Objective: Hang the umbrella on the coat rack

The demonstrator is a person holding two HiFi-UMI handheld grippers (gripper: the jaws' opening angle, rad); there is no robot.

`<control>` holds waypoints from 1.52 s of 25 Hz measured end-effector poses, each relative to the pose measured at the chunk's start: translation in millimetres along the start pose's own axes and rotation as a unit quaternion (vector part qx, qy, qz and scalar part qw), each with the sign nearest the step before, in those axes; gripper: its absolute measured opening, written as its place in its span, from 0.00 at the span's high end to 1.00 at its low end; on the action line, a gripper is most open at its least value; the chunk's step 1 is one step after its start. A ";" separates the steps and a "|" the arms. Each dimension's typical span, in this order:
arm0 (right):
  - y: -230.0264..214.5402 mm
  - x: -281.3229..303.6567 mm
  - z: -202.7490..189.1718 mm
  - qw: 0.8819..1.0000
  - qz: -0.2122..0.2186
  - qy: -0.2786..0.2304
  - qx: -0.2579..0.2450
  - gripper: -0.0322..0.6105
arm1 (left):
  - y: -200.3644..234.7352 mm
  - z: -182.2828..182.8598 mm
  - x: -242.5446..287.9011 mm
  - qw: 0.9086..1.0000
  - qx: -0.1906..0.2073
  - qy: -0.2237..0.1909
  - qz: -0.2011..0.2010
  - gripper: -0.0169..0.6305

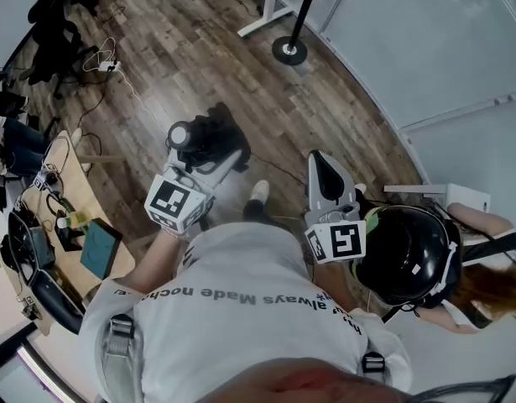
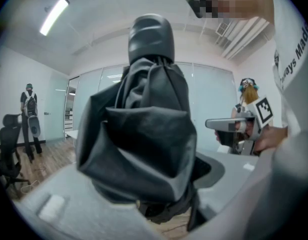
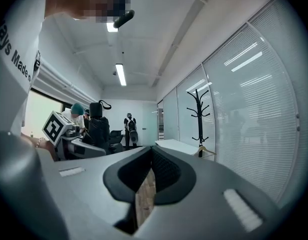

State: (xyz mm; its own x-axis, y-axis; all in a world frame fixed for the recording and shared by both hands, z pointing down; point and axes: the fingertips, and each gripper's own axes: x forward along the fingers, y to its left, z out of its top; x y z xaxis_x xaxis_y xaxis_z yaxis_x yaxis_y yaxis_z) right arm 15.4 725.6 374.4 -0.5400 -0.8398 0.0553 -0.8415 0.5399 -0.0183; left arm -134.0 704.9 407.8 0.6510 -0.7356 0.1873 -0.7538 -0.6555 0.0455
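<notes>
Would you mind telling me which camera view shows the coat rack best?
The right gripper view: the coat rack stands upright, hooks and pole visible. The head view catches only its round base and lower pole. The left gripper view shows none of it; the folded umbrella fills the frame.

- It is an office: glass partition walls (image 2: pixel 96 91), some with blinds (image 3: pixel 254 99), and long ceiling lights (image 3: pixel 120 74).
- A white desk (image 3: pixel 180 146), black office chairs (image 1: pixel 52 19) and a coat rack (image 3: pixel 200 115) stand on a wooden floor (image 1: pixel 199 65).
</notes>
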 end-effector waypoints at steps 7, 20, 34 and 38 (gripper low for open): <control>-91.9 58.1 17.3 1.000 -0.004 -0.007 -0.003 0.95 | 37.5 32.0 97.2 1.000 0.002 -0.010 0.005 0.53; -167.7 194.2 19.2 1.000 -0.004 -0.002 0.002 0.95 | 142.2 49.8 213.8 1.000 -0.006 -0.002 -0.002 0.53; -229.7 399.1 55.3 0.999 -0.028 -0.024 0.006 0.95 | 319.6 102.7 335.6 0.999 0.010 0.001 -0.044 0.53; -248.4 431.6 52.2 0.999 -0.032 -0.017 0.008 0.95 | 344.6 106.3 366.3 0.998 0.011 0.005 -0.055 0.53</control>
State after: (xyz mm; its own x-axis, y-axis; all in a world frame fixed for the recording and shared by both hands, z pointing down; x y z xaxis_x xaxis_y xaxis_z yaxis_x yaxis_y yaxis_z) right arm -9.4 226.1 350.7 -0.4853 -0.8741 0.0226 -0.8742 0.4846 -0.0316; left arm -145.8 191.4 387.8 0.7282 -0.6578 0.1927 -0.6762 -0.7354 0.0448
